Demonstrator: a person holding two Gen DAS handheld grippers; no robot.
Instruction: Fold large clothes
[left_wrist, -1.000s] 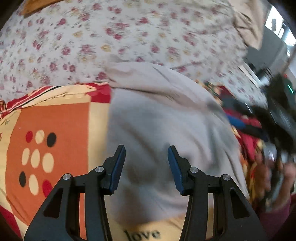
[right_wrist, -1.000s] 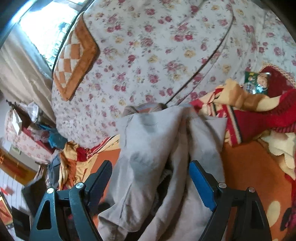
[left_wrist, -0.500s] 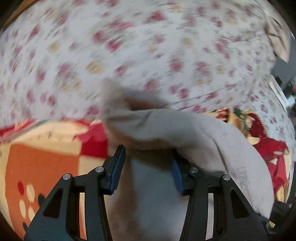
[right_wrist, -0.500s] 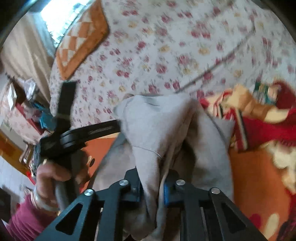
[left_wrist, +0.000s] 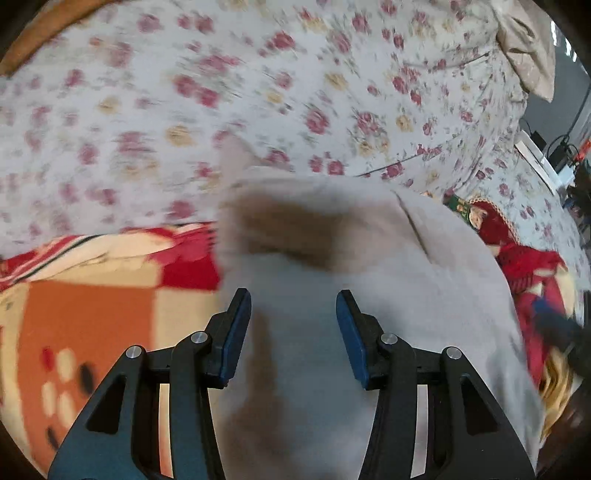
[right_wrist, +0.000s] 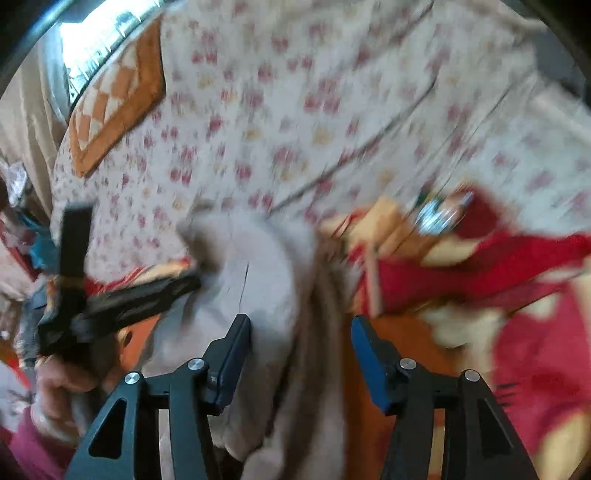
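Note:
A grey garment (left_wrist: 369, 295) lies on the bed, its far edge doubled over into a thick fold. My left gripper (left_wrist: 292, 299) hovers over it with its jaws apart, the blue pads (left_wrist: 236, 325) pressing on nothing. In the right wrist view the garment (right_wrist: 258, 280) runs down between the jaws of my right gripper (right_wrist: 300, 321), which are opening and clear of the cloth. There the left gripper (right_wrist: 188, 284) shows as a dark blur at the garment's left edge, held by a hand (right_wrist: 62, 391).
An orange, cream and red blanket (left_wrist: 92, 314) lies under the garment and bunches up at the right (right_wrist: 517, 277). Beyond it spreads a floral bedsheet (left_wrist: 258, 92). An orange checkered pillow (right_wrist: 114, 107) lies at the far left and a small packet (right_wrist: 436, 218) on the blanket.
Half a second ago my right gripper was shut on a bunch of the grey cloth; it has now let go. The garment's edge has been folded over. My left gripper has shifted across it.

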